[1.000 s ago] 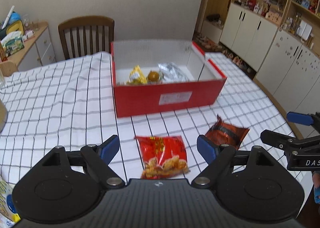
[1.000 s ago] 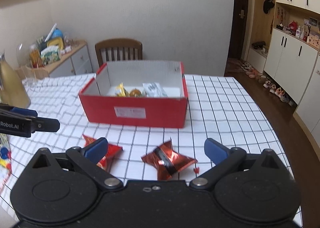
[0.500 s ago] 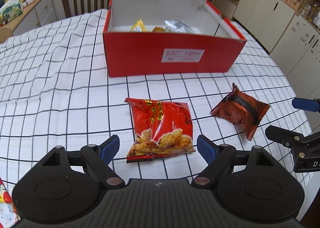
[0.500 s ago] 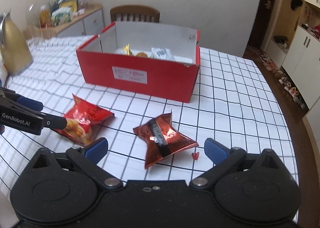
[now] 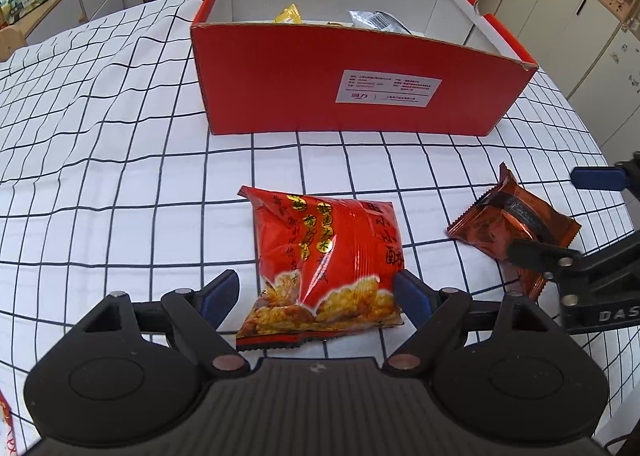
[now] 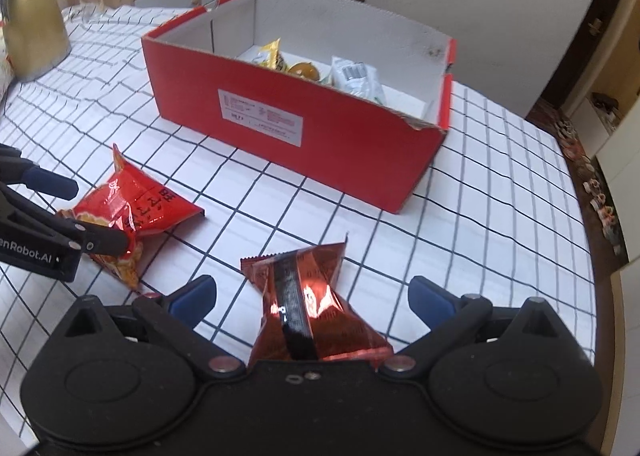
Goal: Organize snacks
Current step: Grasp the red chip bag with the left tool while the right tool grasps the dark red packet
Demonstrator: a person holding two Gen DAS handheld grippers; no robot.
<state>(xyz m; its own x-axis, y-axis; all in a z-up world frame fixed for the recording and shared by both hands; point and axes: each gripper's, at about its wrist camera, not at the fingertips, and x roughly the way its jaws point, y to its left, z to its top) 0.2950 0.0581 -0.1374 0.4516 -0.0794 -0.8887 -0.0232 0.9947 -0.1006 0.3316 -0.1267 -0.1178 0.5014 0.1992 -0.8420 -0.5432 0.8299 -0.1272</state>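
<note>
Red snack bag [image 5: 326, 256] lies between the left gripper's [image 5: 316, 288] spread jaws

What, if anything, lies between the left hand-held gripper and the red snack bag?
Nothing visible. The left hand-held gripper is open and straddles the red snack bag's near end on the checked tablecloth.

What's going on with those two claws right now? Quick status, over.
Left gripper open around red snack bag. Right gripper open around copper packet. Neither gripped. Red box beyond, path clear.
</note>
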